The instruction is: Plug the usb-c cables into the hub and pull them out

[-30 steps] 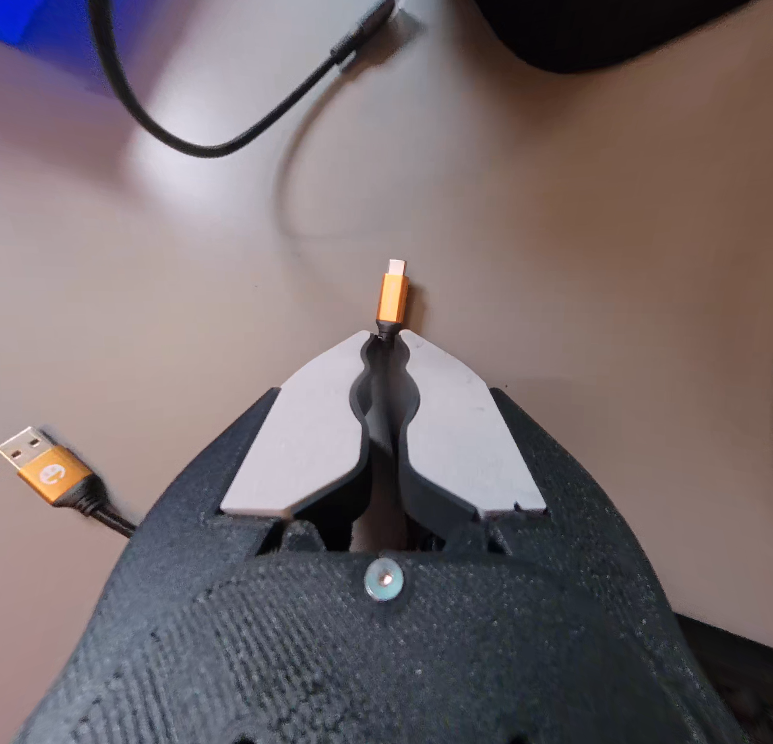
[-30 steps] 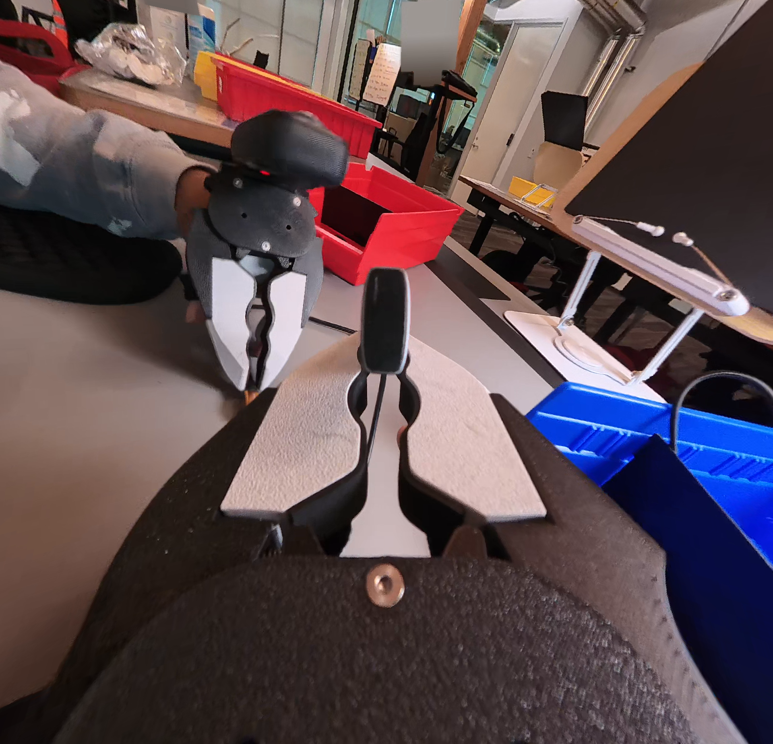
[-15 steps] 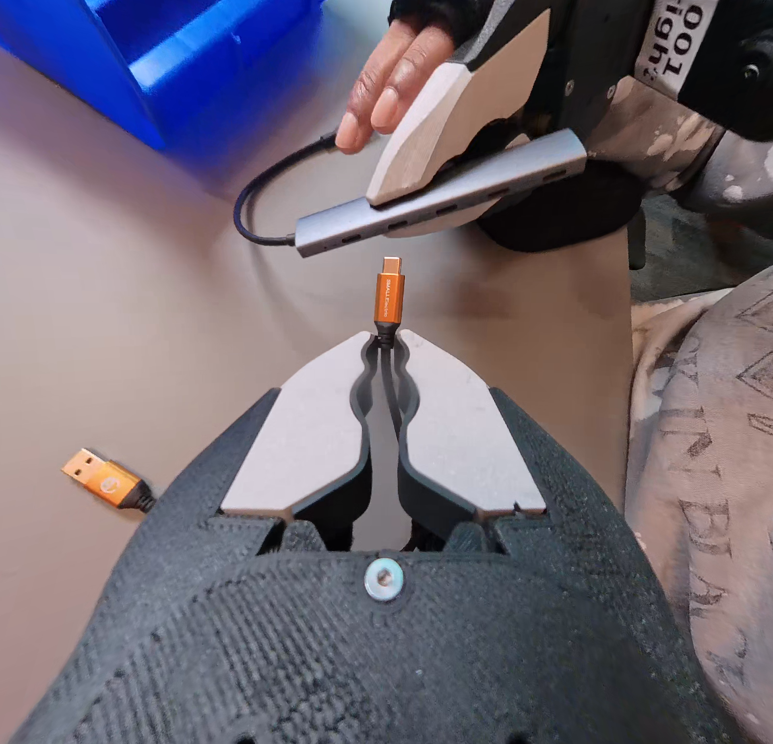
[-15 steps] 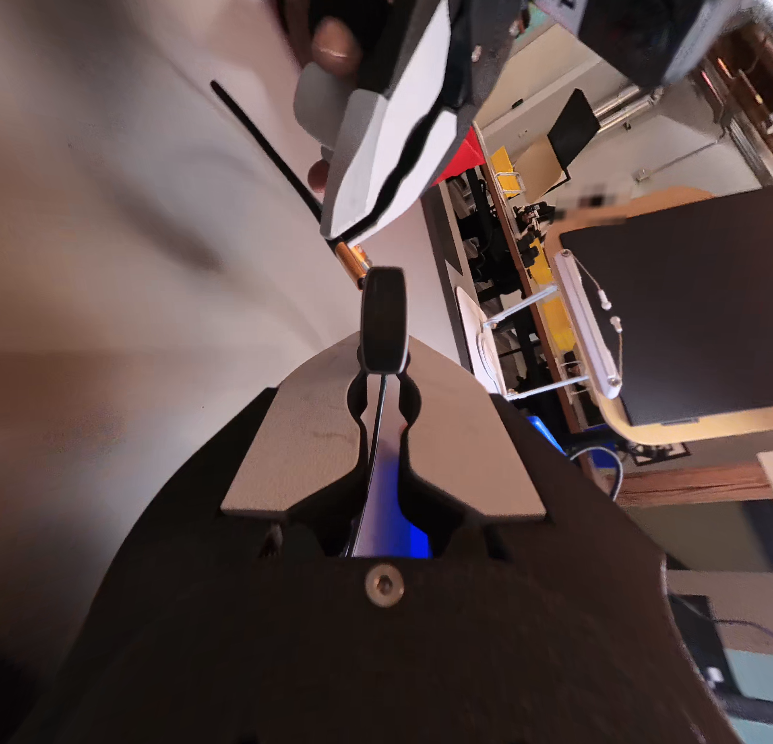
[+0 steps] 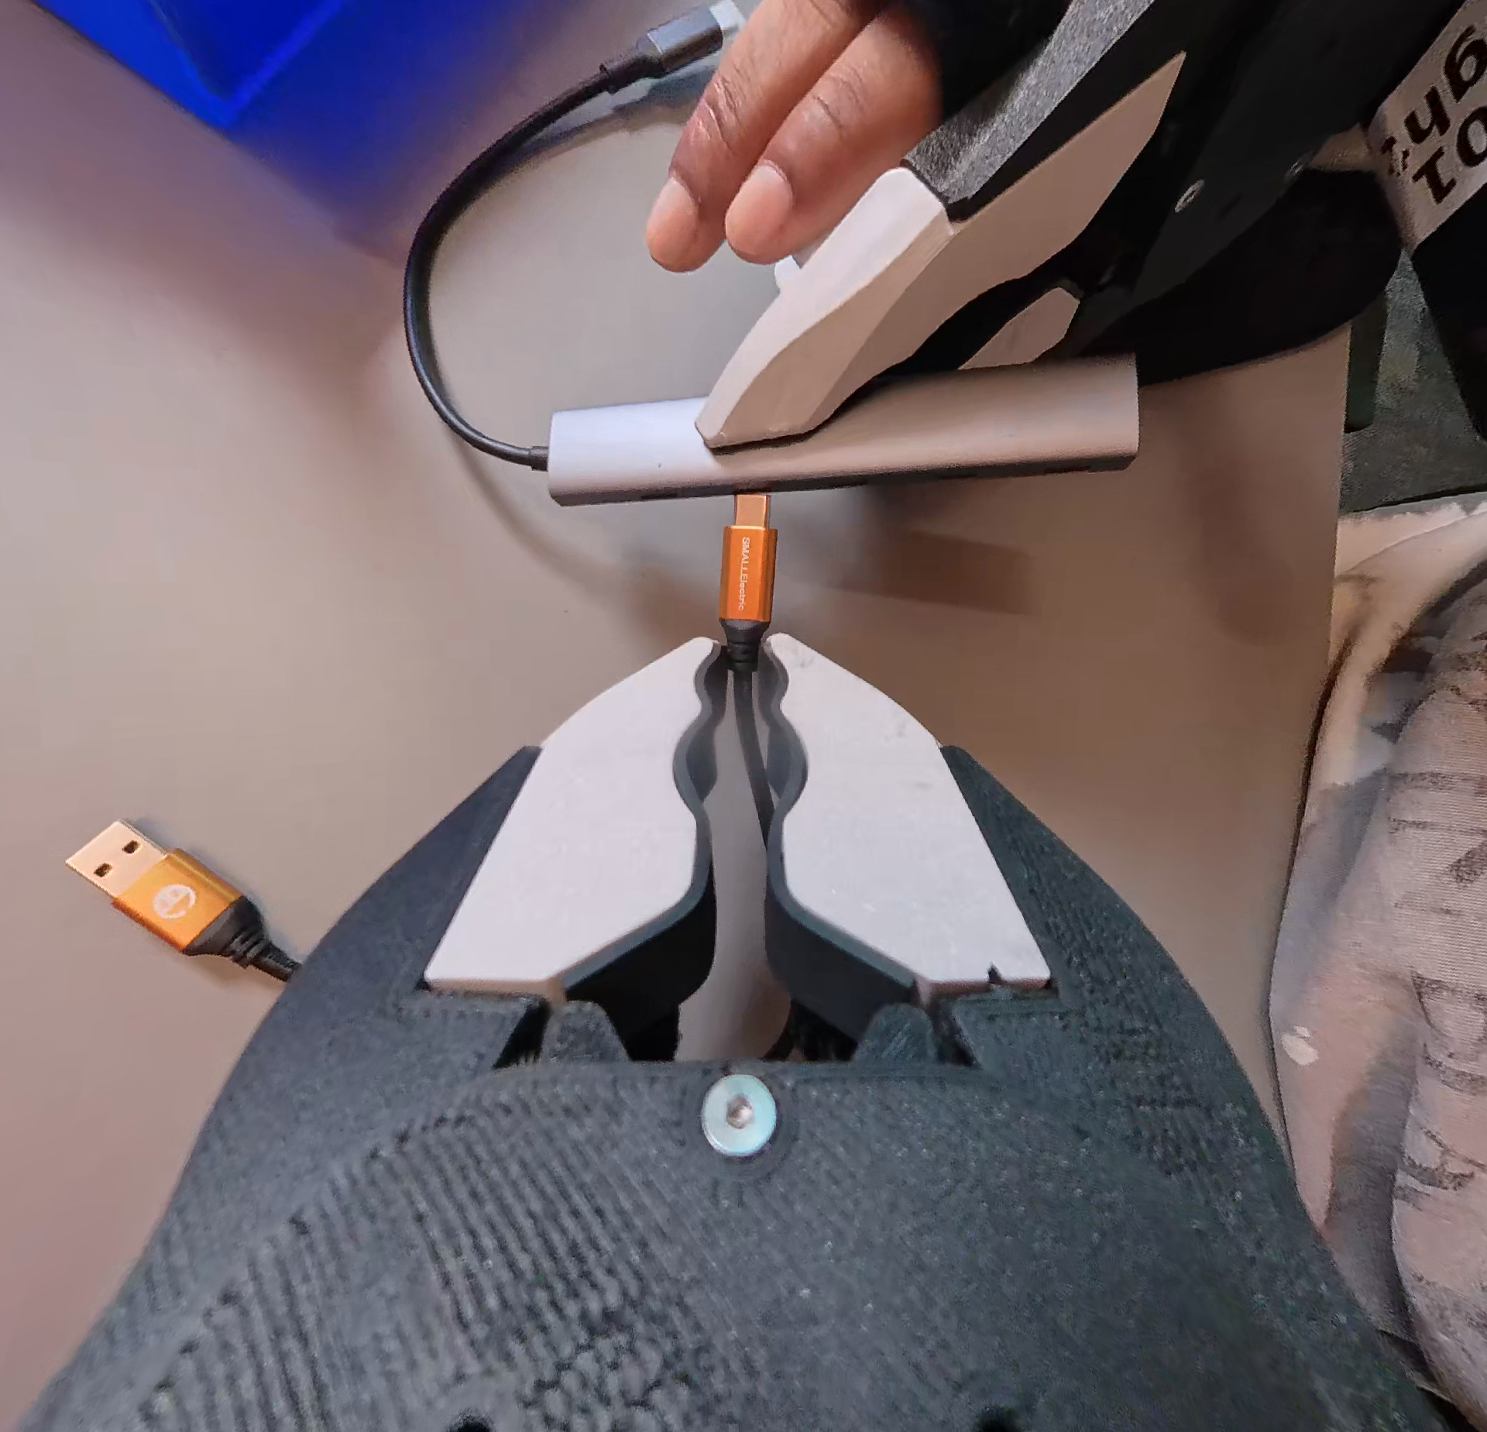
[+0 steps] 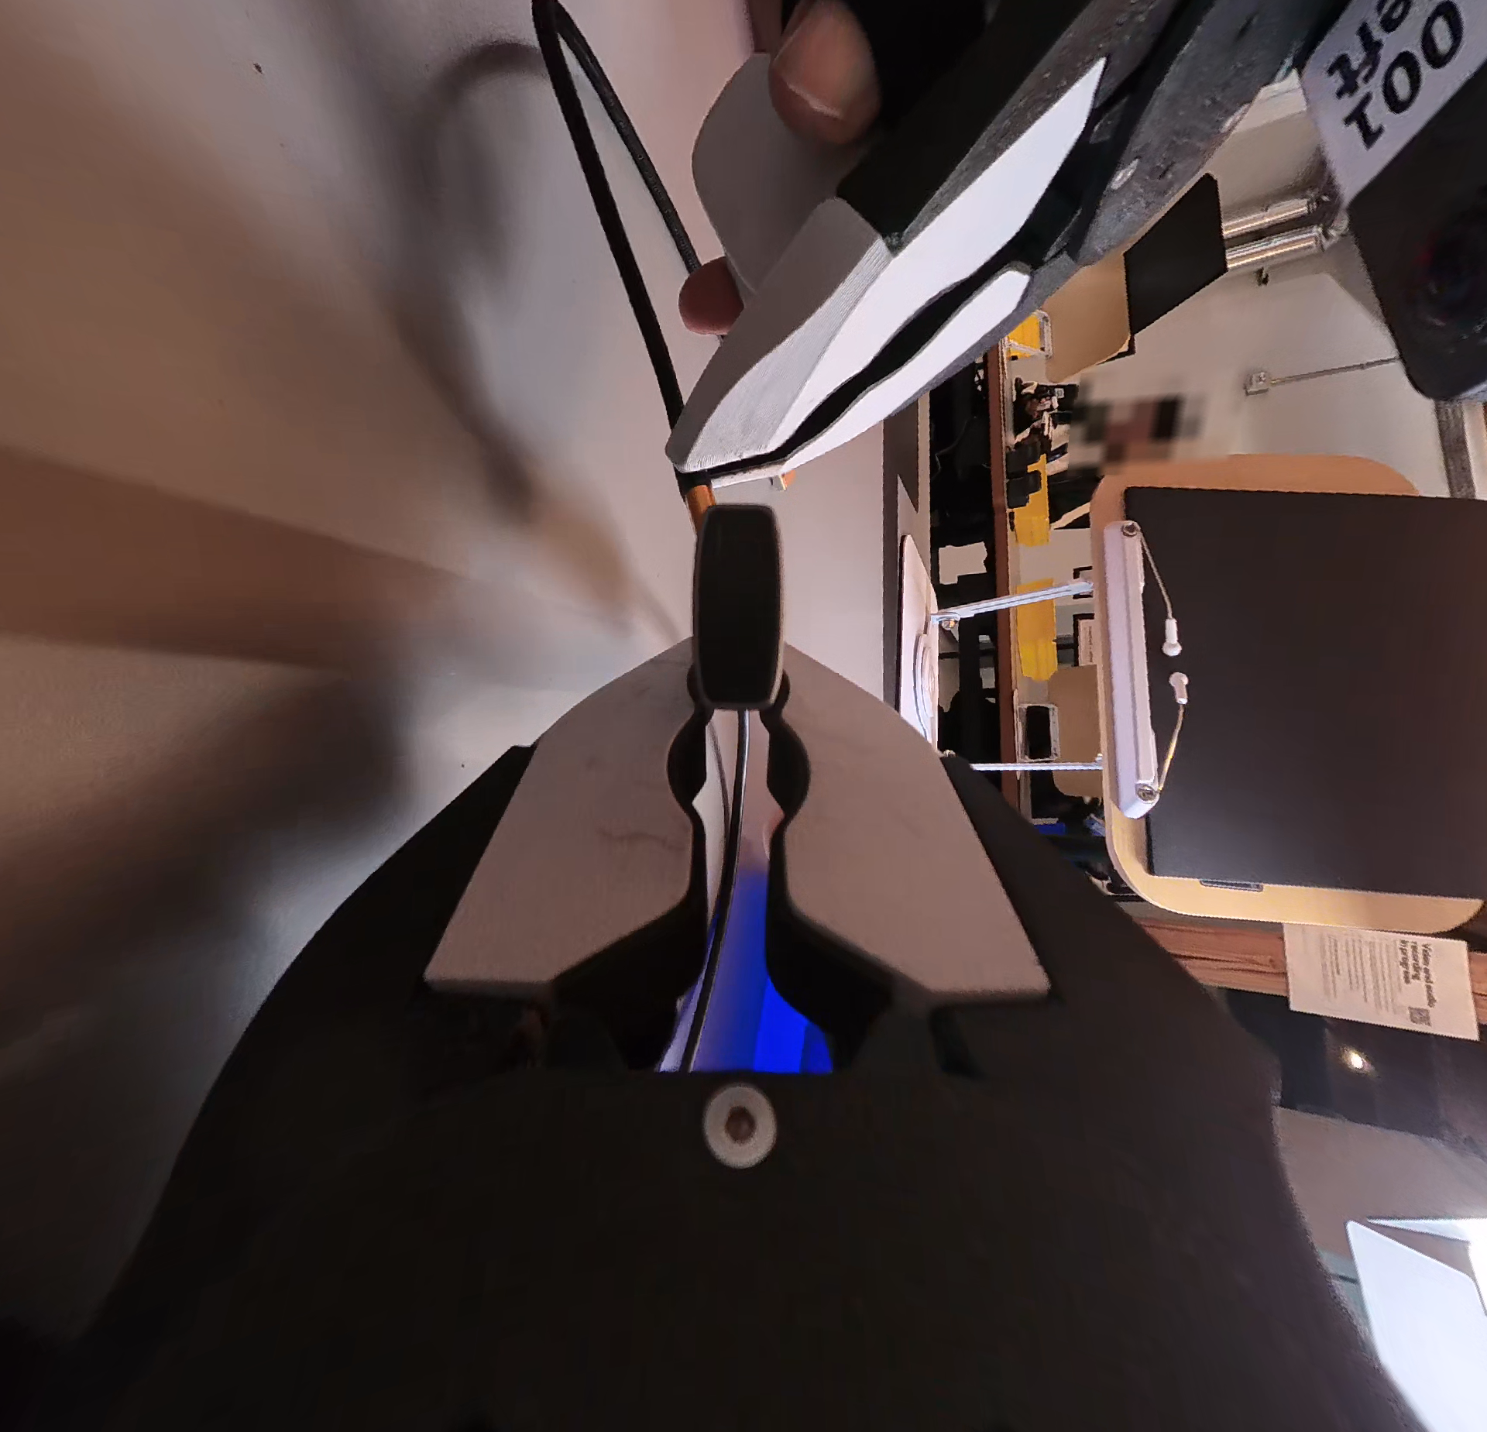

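My left gripper (image 5: 744, 645) is shut on the black cable just behind its orange USB-C plug (image 5: 748, 573), which points away from me. The plug's metal tip sits at the near edge of the grey hub (image 5: 1006, 436); I cannot tell how far in it is. My right gripper (image 5: 764, 428) comes in from the upper right, shut on the hub and holding it above the table. In the right wrist view the hub (image 6: 736, 605) shows end-on between my right gripper's (image 6: 736, 669) tips, with the left gripper (image 6: 724, 460) and orange plug (image 6: 698, 502) just beyond.
The cable's orange USB-A end (image 5: 153, 894) lies on the beige table (image 5: 241, 508) at left. The hub's own black lead loops to a grey plug (image 5: 684, 33) near a blue bin (image 5: 241, 17). A hand (image 5: 788, 106) and a patterned sleeve (image 5: 1408, 830) are at right.
The orange plug and the hub have closed the gap between them; the plug tip now meets the hub's edge. The hub has tilted so its broad face shows.
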Demonstrator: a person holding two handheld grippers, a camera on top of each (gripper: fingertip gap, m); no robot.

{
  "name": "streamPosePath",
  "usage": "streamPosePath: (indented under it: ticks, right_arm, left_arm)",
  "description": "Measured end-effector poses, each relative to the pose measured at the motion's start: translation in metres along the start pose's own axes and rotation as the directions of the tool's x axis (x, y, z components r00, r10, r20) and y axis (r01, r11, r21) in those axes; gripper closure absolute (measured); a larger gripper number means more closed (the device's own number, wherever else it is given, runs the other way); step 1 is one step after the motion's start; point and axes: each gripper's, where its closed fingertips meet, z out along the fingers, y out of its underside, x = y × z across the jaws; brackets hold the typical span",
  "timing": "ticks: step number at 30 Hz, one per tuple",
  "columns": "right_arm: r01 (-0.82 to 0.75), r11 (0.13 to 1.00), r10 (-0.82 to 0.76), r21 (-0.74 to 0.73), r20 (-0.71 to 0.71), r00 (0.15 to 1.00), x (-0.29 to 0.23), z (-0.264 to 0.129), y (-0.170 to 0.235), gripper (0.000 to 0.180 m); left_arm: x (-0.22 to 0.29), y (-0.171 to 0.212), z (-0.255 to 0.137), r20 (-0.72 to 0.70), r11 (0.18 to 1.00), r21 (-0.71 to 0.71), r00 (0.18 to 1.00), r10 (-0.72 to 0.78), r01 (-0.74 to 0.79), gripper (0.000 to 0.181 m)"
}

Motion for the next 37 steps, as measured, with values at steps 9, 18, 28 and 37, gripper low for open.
streamPosePath:
  ticks: [9,18,28,37]
  right_arm:
    - [0.053,0.998,-0.053,-0.041,0.002,0.999,-0.003,0.001,0.003,0.17]
    - [0.038,0.999,-0.039,-0.027,-0.035,0.999,0.0,0.0,0.0,0.17]
    - [-0.013,1.0,0.012,-0.018,-0.063,0.998,0.007,0.001,0.0,0.17]
    - [-0.257,0.964,0.265,0.069,-0.2,0.943,0.052,-0.02,0.014,0.17]
  left_arm:
    - [0.0,-0.006,-0.001,0.02,0.999,0.035,1.0,0.0,0.0,0.173]
    - [0.004,-0.013,-0.005,-0.066,0.99,0.134,0.997,-0.03,0.038,0.174]
    - [0.003,-0.018,-0.011,-0.061,0.981,0.195,0.998,0.013,-0.001,0.173]
    - [-0.087,-0.008,-0.181,0.428,0.945,0.311,0.903,-0.043,-0.103,0.158]
